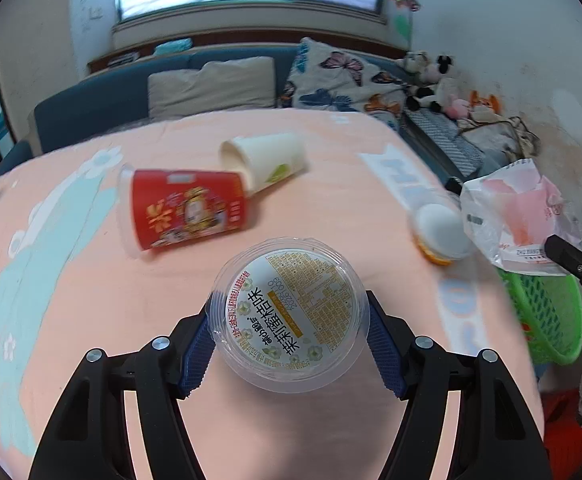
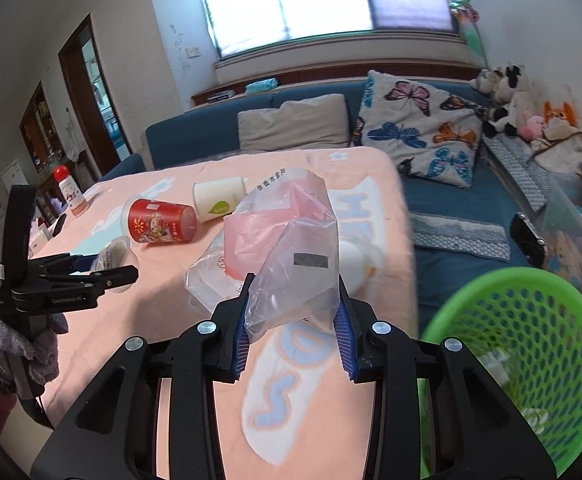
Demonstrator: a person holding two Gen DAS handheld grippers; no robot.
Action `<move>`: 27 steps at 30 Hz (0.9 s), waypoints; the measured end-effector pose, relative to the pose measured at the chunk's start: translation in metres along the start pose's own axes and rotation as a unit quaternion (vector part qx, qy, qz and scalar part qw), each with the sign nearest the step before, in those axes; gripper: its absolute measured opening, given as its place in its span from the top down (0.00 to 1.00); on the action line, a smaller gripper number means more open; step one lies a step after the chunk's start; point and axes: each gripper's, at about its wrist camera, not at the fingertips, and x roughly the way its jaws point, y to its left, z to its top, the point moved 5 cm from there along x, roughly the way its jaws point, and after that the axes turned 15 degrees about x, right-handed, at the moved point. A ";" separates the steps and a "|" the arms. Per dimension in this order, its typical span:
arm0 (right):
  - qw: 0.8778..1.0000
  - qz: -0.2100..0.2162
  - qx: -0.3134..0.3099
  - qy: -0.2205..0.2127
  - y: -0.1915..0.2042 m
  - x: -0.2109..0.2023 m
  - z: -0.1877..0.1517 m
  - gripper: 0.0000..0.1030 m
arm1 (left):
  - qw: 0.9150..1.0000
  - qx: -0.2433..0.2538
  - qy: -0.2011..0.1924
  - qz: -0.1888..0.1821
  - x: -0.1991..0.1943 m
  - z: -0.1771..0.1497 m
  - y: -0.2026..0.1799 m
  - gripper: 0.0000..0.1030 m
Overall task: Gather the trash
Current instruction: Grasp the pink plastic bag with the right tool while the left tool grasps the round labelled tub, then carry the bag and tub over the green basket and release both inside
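Note:
My left gripper (image 1: 289, 320) is shut on a clear plastic cup with a printed lid (image 1: 291, 312), held above the pink table cover; both show at the left of the right wrist view (image 2: 113, 256). My right gripper (image 2: 293, 320) is shut on a crumpled clear and pink plastic bag (image 2: 287, 248), which shows at the right of the left wrist view (image 1: 519, 216). A red cup (image 1: 187, 208) and a white paper cup (image 1: 267, 160) lie on their sides mid-table. A white and orange lidded cup (image 1: 441, 232) lies near the table's right edge. A green mesh basket (image 2: 527, 352) stands beside the table at the right.
The table with a pink cover (image 2: 91, 340) fills the foreground. A blue sofa with cushions (image 2: 423, 136) and plush toys (image 2: 511, 100) runs behind and to the right. A bottle with a red cap (image 2: 69, 192) stands at the table's far left corner.

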 end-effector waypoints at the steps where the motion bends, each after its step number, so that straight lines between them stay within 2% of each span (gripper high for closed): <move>1: 1.000 -0.004 0.003 -0.003 -0.006 -0.006 -0.001 0.64 | 1.000 0.006 -0.003 -0.005 -0.003 0.003 -0.008 0.36; 12: 0.997 -0.061 0.044 -0.029 -0.076 -0.059 -0.015 0.64 | 0.998 0.049 -0.025 -0.039 -0.018 0.027 -0.077 0.36; 21: 0.988 -0.118 0.090 -0.043 -0.147 -0.092 -0.028 0.64 | 0.994 0.085 -0.034 -0.064 -0.019 0.050 -0.135 0.36; 27: 0.981 -0.148 0.113 -0.047 -0.183 -0.105 -0.035 0.60 | 0.991 0.104 -0.033 -0.077 -0.015 0.061 -0.169 0.36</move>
